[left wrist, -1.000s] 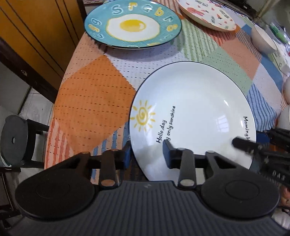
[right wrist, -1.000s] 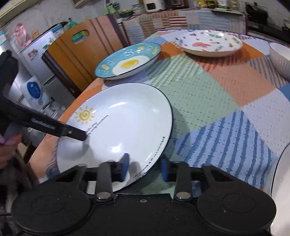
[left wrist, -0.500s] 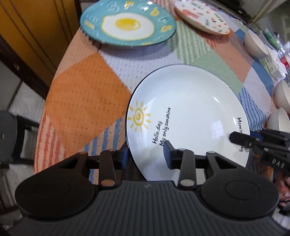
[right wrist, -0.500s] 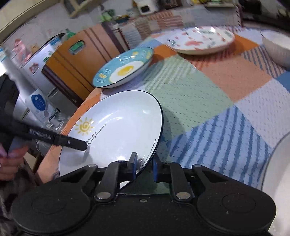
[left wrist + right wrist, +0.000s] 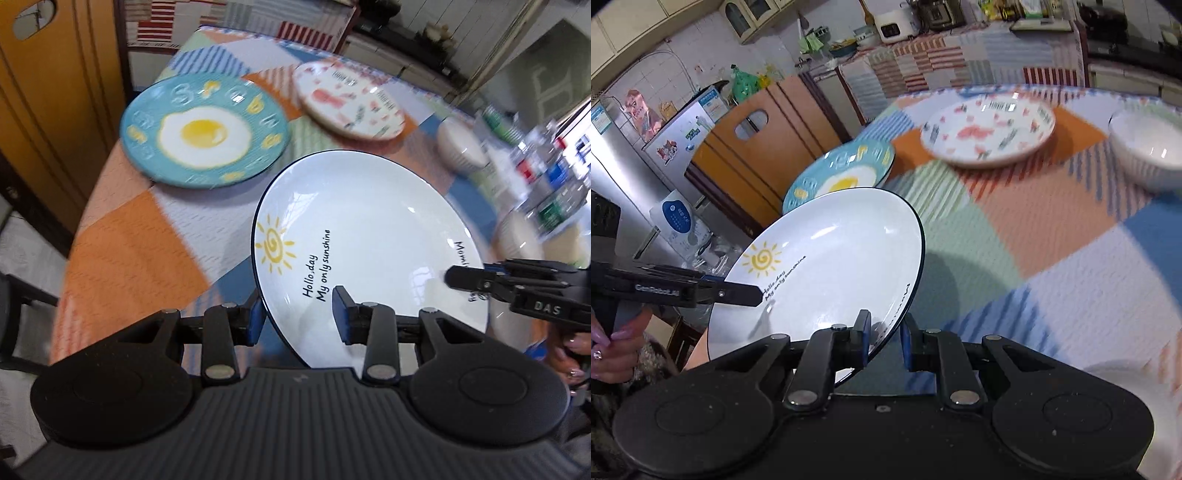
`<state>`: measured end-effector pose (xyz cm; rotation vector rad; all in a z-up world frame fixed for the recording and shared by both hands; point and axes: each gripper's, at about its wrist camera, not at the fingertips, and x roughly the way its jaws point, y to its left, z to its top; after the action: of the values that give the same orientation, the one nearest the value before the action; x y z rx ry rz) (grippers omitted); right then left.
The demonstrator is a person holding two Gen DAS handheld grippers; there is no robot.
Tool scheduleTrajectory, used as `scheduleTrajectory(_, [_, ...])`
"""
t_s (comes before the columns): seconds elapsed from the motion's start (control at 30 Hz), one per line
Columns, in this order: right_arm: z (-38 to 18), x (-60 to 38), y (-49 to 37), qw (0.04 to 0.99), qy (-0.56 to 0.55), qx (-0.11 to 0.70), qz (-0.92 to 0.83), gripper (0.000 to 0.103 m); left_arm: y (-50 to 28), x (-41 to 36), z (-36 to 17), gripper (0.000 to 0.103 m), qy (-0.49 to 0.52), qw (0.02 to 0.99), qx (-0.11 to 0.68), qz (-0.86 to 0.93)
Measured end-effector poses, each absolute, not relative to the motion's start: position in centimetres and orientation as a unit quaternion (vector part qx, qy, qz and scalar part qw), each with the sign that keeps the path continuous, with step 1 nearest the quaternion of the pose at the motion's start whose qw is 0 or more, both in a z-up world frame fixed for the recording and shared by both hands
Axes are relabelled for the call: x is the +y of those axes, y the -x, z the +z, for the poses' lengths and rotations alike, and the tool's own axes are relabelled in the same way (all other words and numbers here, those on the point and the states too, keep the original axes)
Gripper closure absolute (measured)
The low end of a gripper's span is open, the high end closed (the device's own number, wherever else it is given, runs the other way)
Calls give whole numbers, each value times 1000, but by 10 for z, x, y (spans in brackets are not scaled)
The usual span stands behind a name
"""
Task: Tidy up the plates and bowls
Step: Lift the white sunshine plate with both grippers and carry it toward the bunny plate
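A white plate (image 5: 369,236) with a dark rim, a yellow sun and the words "Hello, day My only sunshine" was held tilted above a bench (image 5: 129,251) covered in a patchwork cloth of orange, blue, green and white, gripped from both sides. The left hand-held gripper (image 5: 297,317) straddled the plate's near rim beside the sun, one blue pad under the edge and one over the face, grasping the plate. The right hand-held gripper (image 5: 884,341) was clenched on the opposite rim, near the lettering that begins "Morning", its jaws nearly together around the thin edge. In the right wrist view the plate (image 5: 827,266) hung clear of the cloth and cast a dark shadow on the bench (image 5: 1052,229) below it.

Behind it on the bench lay a teal plate (image 5: 205,133) painted with a fried egg, and farther back a white plate with red and pink figures (image 5: 349,101). A pale ribbed bowl (image 5: 1147,147) stood to the right of those, well apart from the held plate. Part of the person's hand (image 5: 613,343) was visible at the left gripper's handle. An orange wooden chair back (image 5: 757,140) stood at the far edge of the bench, with a fridge (image 5: 635,147) beyond it.
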<state>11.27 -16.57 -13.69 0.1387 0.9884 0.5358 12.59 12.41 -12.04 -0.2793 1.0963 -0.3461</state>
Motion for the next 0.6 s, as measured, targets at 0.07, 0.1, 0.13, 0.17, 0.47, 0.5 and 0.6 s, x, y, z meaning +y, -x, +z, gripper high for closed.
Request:
scheduleTrajectory(0.07, [-128,-178,-125,846,-68,465,250,82,-135,108,-115,68,117,836,509,-170])
scheduleTrajectory(0.1, [-124,-184,-131,848,-63,464,249,82,-140,101,-115,68,114,835,510,-172])
scheduleTrajectory(0.13, [-121,-189,-136,850,-59,462,246,82,-145,94,-115,68,117,833,512,-175])
scheduleTrajectory(0.17, [-119,-194,-142,853,-53,459,243,82,-151,88,-117,68,120,831,513,-178])
scheduleTrajectory(0.47, [-128,-241,-198,846,-35,476,237,82,-189,38,-147,68,121,814,533,-198])
scheduleTrajectory(0.5, [-132,-244,-203,844,-33,480,238,82,-191,33,-151,68,116,813,535,-198])
scheduleTrajectory(0.6, [-143,-247,-212,841,-12,484,239,82,-198,19,-161,67,96,813,541,-191])
